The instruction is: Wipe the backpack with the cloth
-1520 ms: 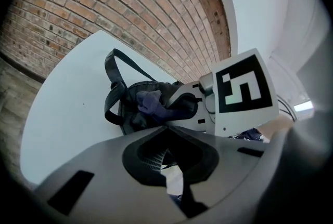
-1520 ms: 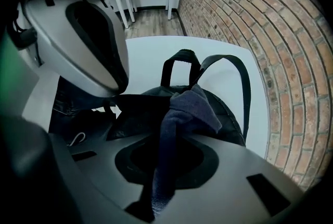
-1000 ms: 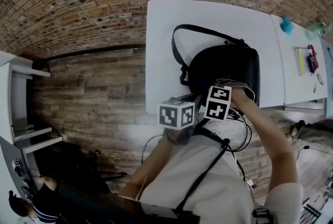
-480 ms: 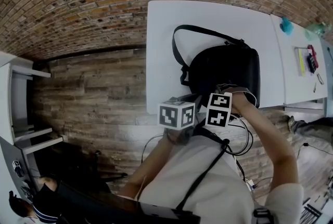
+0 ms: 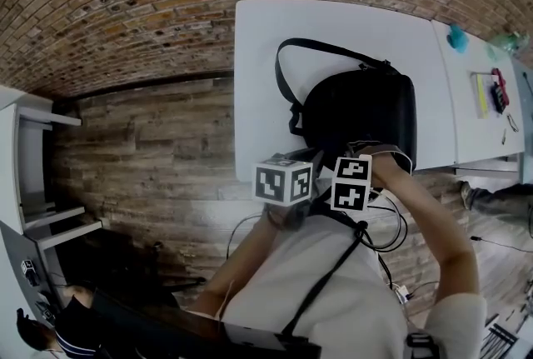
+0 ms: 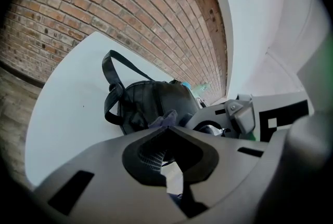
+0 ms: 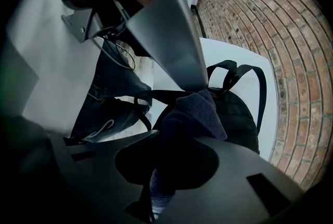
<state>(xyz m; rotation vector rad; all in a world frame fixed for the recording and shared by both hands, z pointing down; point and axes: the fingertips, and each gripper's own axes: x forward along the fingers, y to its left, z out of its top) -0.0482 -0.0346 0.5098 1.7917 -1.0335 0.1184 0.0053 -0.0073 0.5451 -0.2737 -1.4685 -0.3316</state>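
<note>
1. Your right tongs (image 7: 166,134) were clamped on the dark blue cloth (image 7: 192,111), which bunched out past their tips at the near edge of the black backpack (image 5: 358,112).
2. Your left tongs (image 6: 167,127) had their tips together just beside that same edge; whether they pinched any of it could not be told.
3. The backpack lay on the white tabletop (image 5: 266,41), centre right of the head view, its strap (image 5: 287,66) looped toward the upper left.

left gripper (image 6: 167,128): jaws together | right gripper (image 7: 174,137): clamped on cloth (image 7: 192,108) | side by side
</note>
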